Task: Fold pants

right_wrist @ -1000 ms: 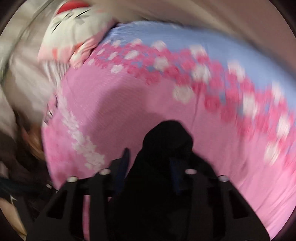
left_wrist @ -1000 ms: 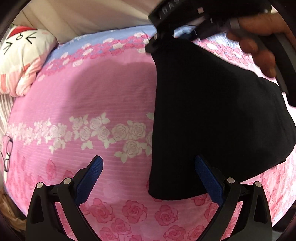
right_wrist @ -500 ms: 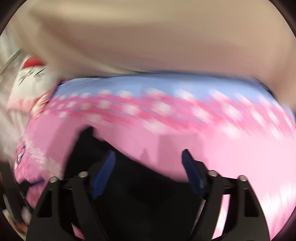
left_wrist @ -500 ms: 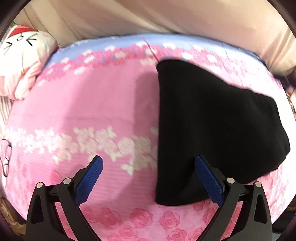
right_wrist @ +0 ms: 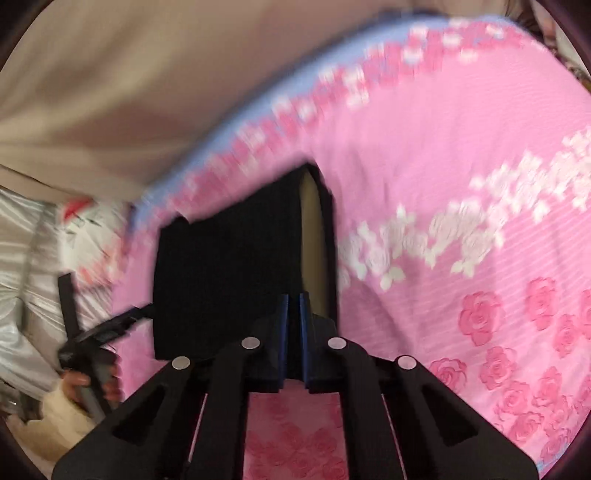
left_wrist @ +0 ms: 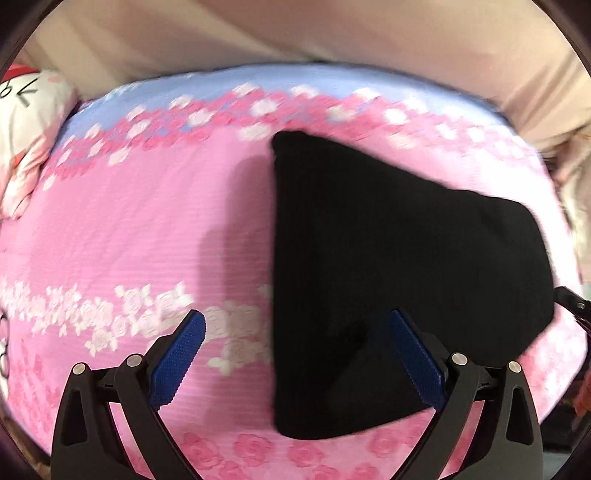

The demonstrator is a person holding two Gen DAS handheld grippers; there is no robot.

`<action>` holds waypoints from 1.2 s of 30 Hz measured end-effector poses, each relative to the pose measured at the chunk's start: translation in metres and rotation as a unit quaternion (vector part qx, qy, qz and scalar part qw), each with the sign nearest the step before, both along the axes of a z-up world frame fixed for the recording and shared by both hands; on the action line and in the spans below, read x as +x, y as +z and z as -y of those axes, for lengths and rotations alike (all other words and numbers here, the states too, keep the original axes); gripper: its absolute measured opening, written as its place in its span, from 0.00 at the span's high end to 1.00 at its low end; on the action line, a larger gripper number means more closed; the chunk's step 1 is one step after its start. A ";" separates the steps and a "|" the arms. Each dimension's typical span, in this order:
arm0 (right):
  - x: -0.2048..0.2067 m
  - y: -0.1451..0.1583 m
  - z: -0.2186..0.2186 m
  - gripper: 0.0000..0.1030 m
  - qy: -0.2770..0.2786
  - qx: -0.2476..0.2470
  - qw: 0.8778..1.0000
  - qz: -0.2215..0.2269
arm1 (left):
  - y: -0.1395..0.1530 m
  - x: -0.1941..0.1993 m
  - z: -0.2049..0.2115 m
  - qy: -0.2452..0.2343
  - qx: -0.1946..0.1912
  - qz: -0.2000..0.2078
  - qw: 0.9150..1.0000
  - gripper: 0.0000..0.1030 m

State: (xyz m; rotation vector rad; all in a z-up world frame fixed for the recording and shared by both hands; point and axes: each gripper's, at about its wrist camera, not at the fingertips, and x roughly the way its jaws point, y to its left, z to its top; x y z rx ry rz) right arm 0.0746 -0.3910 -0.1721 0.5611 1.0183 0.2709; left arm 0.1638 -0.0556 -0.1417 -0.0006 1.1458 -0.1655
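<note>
Item: black pants (left_wrist: 399, 266), folded, on pink bed (left_wrist: 147, 221). Left claw (left_wrist: 295, 354) wide open, empty. Right claw (right_wrist: 292, 317) pinching near hem; lift evenly, align edges.

Home bedroom. Bed covered with a pink rose-print bedsheet (left_wrist: 122, 229) with a white-flower band and a light-blue strip along the far edge. Cartoon-face pillow (left_wrist: 26, 122), white and pink, at the bed's left end. Beige curtain-like fabric (left_wrist: 295, 33) hangs behind the bed. Right wrist view shows silvery satin fabric (right_wrist: 26, 280) beside the mattress. Black pants (left_wrist: 388, 266) lie on the sheet.
</note>
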 end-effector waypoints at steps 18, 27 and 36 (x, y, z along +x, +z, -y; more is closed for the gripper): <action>0.023 -0.059 -0.004 0.22 0.008 0.120 0.991 -0.054 | -0.057 0.033 -0.024 -0.081 -0.193 -0.117 0.971 0.06; -0.002 -0.039 0.001 0.20 -0.012 0.170 0.985 -0.032 | -0.058 0.024 -0.006 -0.131 -0.135 -0.099 0.977 0.05; 0.004 -0.028 -0.013 0.12 0.031 0.028 0.999 -0.028 | -0.060 0.026 -0.002 -0.126 -0.128 -0.099 0.979 0.05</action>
